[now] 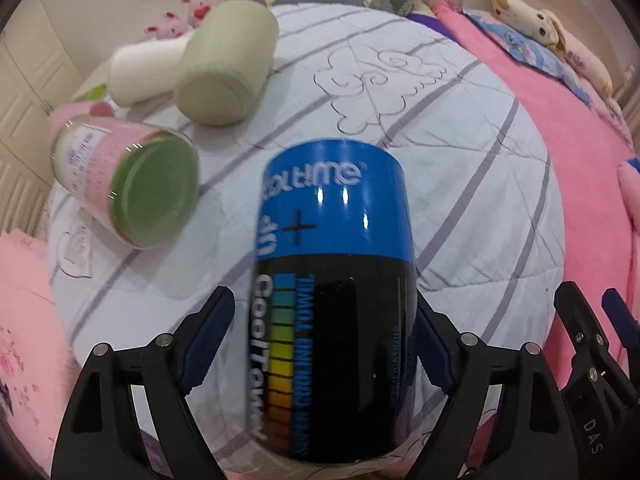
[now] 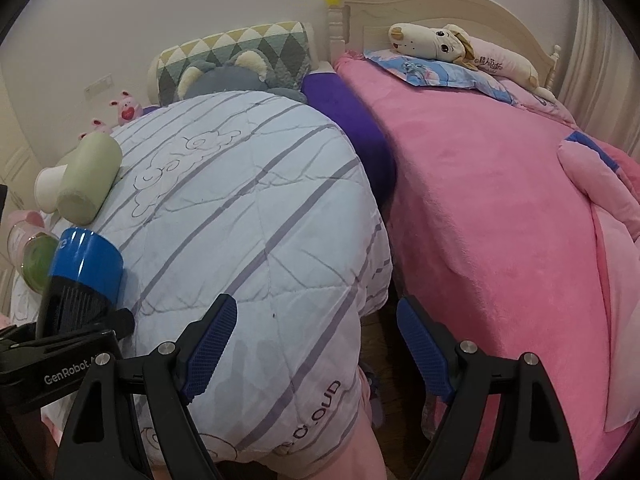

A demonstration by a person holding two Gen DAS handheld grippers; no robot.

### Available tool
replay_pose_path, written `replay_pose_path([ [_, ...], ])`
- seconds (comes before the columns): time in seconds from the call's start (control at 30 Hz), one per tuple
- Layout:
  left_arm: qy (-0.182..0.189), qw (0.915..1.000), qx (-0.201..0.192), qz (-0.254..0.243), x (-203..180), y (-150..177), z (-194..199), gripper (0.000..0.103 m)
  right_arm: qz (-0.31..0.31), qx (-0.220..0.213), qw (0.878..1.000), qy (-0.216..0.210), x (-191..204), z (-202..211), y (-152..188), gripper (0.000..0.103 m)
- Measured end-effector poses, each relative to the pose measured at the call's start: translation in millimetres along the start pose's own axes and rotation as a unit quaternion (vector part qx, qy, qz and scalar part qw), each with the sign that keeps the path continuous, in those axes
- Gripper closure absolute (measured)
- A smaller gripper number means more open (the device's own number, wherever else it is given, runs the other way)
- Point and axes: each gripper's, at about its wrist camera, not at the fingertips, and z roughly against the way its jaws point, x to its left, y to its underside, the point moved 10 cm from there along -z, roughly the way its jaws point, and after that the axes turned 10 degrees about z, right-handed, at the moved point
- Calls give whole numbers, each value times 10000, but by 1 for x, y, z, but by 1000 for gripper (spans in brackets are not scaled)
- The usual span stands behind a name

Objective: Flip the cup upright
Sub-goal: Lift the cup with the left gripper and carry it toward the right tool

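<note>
A blue-and-black cup [image 1: 332, 292] with upside-down lettering fills the middle of the left wrist view. My left gripper [image 1: 326, 344] is shut on the cup's black lower part, blue pads on both sides, and holds it over the striped white quilt [image 1: 460, 168]. The cup also shows at the left edge of the right wrist view [image 2: 82, 276]. My right gripper [image 2: 316, 348] is open and empty over the quilt's near edge; it also shows at the right edge of the left wrist view [image 1: 592, 320].
A pink cup with a green end [image 1: 128, 184], a pale green cup [image 1: 228, 64] and a white cup [image 1: 140, 72] lie on their sides on the quilt's left part. A pink blanket [image 2: 500, 220], pillows and plush toys [image 2: 452, 46] lie to the right and behind.
</note>
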Motion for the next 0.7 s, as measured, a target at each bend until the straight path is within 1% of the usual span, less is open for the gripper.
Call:
replay_pose_path([
  [0.4, 166, 9997, -140, -80, 1, -8, 15, 16, 76, -103, 9998, 174, 2, 15, -3, 19],
  [0.7, 299, 9986, -372, -214, 15, -6, 41, 16, 83, -163, 9995, 260, 10, 27, -7, 19],
])
